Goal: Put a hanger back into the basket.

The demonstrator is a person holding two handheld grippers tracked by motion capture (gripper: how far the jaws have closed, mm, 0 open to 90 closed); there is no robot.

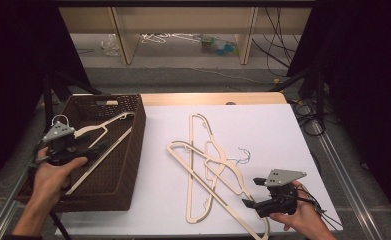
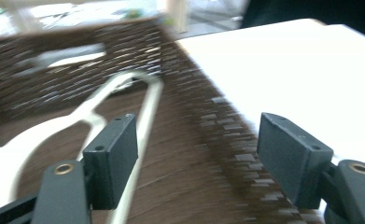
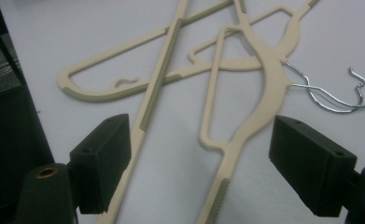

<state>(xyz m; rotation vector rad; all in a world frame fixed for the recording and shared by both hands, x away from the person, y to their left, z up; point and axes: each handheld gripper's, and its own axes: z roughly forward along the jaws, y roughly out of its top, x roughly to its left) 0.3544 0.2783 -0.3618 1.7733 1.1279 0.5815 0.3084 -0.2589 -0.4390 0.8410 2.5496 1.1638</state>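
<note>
Dark brown woven basket (image 1: 128,150) sits at the left of the high view, on the left edge of the white surface (image 1: 263,130). Contents: one cream plastic hanger (image 1: 103,131), lying tilted, its upper end propped near the basket's far right corner and its long bar running down toward the lower left. In the left gripper view the same hanger (image 2: 84,112) lies on the basket floor, blurred.

Left gripper (image 1: 78,150) hovers over the basket interior at lower left of the high view; jaws spread wide, nothing between the pads, hanger released.

Remaining hangers (image 1: 208,165): a pile of cream plastic hangers overlapping crosswise in the centre of the surface, with ribbed grey-green strips along the bars and chrome wire hooks (image 3: 334,93) at the right of the right gripper view.

Right gripper (image 1: 250,192), lower right of the high view, jaws spread apart just beside the pile's near end, holding nothing.
</note>
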